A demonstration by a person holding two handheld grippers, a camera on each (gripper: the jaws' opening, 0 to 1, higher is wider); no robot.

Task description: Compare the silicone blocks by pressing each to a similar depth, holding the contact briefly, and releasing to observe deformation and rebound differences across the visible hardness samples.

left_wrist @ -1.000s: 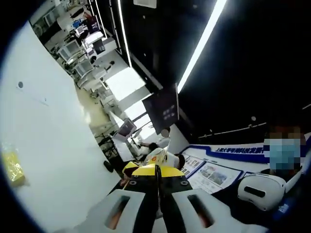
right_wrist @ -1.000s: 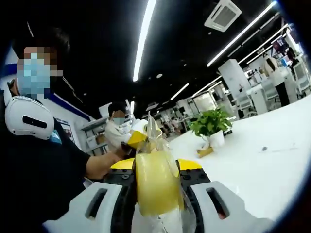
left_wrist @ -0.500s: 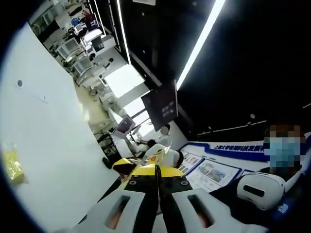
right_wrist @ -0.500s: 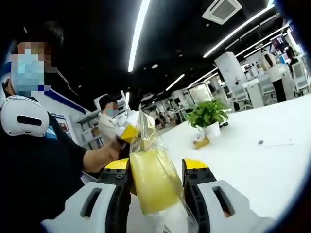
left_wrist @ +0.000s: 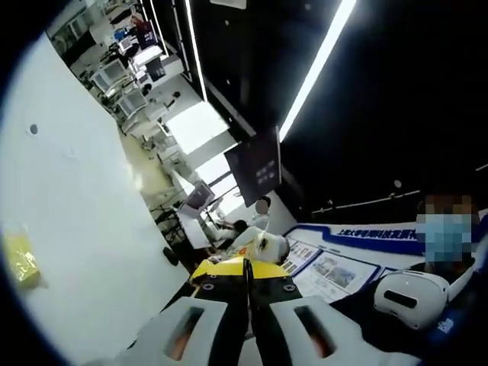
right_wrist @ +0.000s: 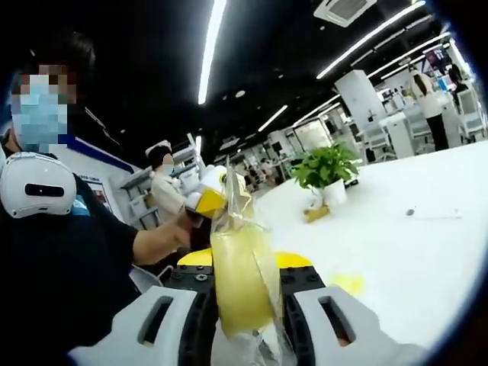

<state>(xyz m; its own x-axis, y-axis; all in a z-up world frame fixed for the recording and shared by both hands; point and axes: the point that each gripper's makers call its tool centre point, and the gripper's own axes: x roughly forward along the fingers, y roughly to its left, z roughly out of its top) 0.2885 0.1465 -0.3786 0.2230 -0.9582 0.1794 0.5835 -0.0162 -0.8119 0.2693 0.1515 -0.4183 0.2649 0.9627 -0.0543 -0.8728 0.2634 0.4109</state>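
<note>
Between the earlier frames and now, the right gripper (right_wrist: 242,305) closes back in on the bagged yellow block (right_wrist: 242,284) after a brief widening half a second ago, and a second yellow piece (right_wrist: 347,284) comes into sight on the white table (right_wrist: 427,259) just beside the right jaw. The block sits upright between the right jaws, squeezed from both sides, its clear bag (right_wrist: 229,202) crumpling up above it. The left gripper (left_wrist: 246,293) has its jaws clenched together with nothing between them; in its view another yellow sample (left_wrist: 20,259) lies on the table, well apart from the jaws.

Both grippers are raised off the table and point toward the room, with a seated person (right_wrist: 164,194) and a plant (right_wrist: 326,169) beyond the block.

The main risk, as I judge it, is the slick bag: it can let the block slide or rotate between the jaws, so the press depth does not match the other samples. Releasing in mid-air could also drop the block. The wrinkled film may hide the rebound.
</note>
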